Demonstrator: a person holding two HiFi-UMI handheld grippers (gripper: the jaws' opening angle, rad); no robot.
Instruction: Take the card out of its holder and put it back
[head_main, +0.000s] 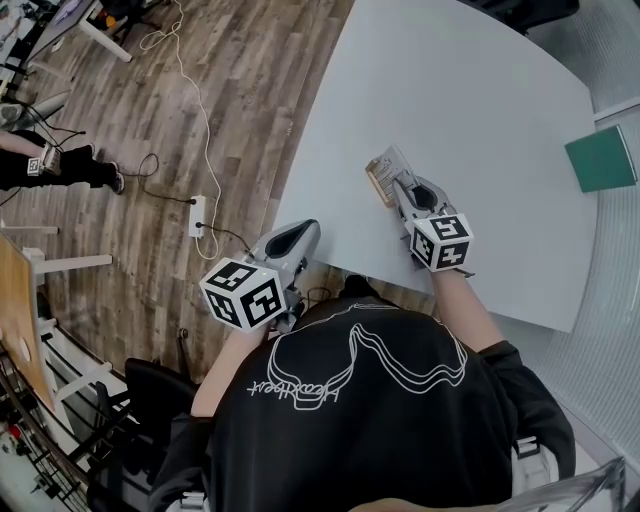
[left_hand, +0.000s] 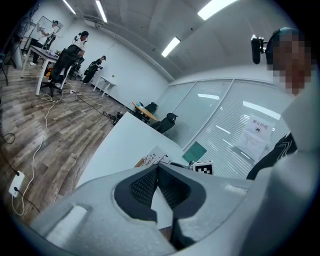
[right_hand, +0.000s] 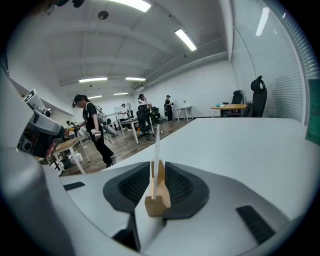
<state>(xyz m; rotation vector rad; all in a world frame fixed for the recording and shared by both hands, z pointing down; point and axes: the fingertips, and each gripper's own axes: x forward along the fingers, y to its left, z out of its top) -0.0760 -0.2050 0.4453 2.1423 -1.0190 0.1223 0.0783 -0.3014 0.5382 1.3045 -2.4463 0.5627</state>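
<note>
Left gripper view shows the left claw (left_hand: 156, 167) pinched together and empty, by the bench's (head_main: 480, 110) near edge. At its two o'clock, the right claw (right_hand: 159, 172) stands parted about the wooden holder (right_hand: 157, 204), with the card (right_hand: 155, 150) upright in its slot.

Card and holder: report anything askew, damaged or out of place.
Nothing stands out. The card stands upright in the slot of its wooden holder, which sits flat on the white table, between the parted jaws of the right gripper.
</note>
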